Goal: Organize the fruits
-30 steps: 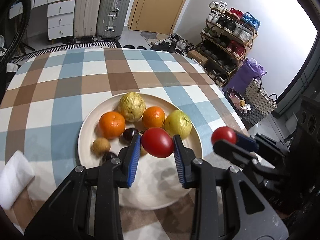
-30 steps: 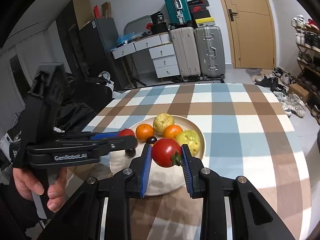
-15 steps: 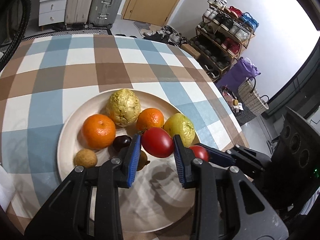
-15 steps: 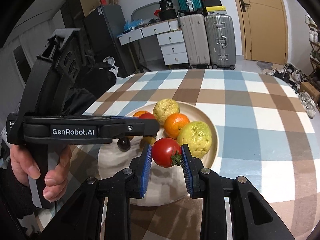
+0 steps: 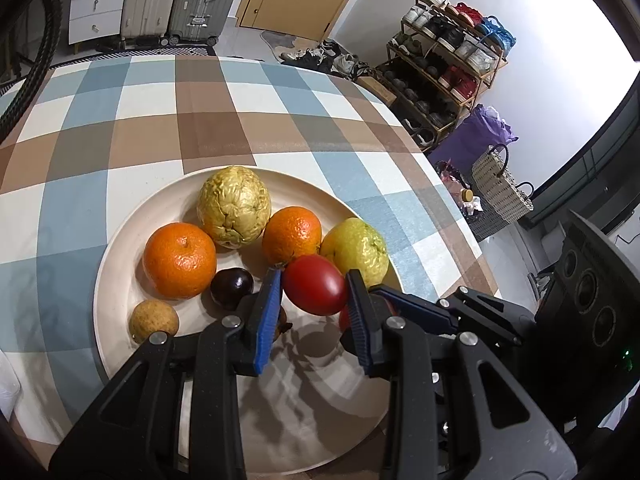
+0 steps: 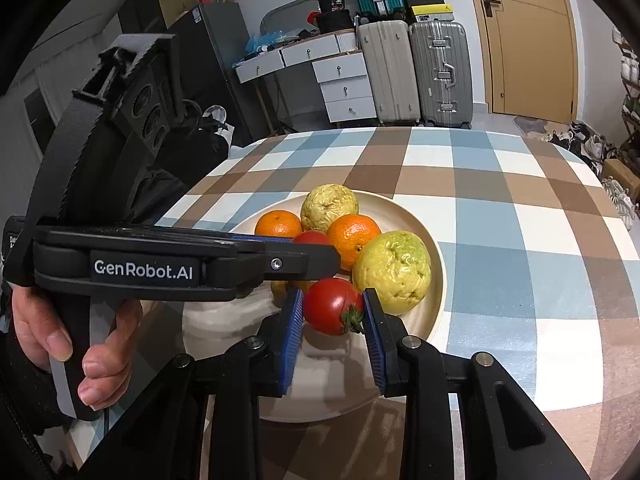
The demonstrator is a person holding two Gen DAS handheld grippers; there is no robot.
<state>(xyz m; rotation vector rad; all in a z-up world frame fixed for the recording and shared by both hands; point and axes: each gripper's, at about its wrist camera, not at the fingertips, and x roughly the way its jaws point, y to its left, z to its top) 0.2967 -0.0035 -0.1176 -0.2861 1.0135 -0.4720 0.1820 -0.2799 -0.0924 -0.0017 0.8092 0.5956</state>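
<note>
A red tomato (image 5: pixel 316 290) is being clamped by the left gripper (image 5: pixel 314 312) above the plate (image 5: pixel 120 240). A stemmed tomato (image 6: pixel 333 306), largely hidden in the left view, is being clamped by the right gripper (image 6: pixel 332 320). A small fruit (image 5: pixel 280 320) is being mostly hidden behind the left blue pad.

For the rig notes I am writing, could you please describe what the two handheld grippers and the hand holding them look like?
Both are matte black plastic. The left gripper and right gripper each have two angular fingers lined with ribbed blue pads and silver screws at the pivots. The left one's side carries white "GenRobot.AI" lettering and three round openings on its housing. A bare hand grips its handle; no sleeve shows.
</note>
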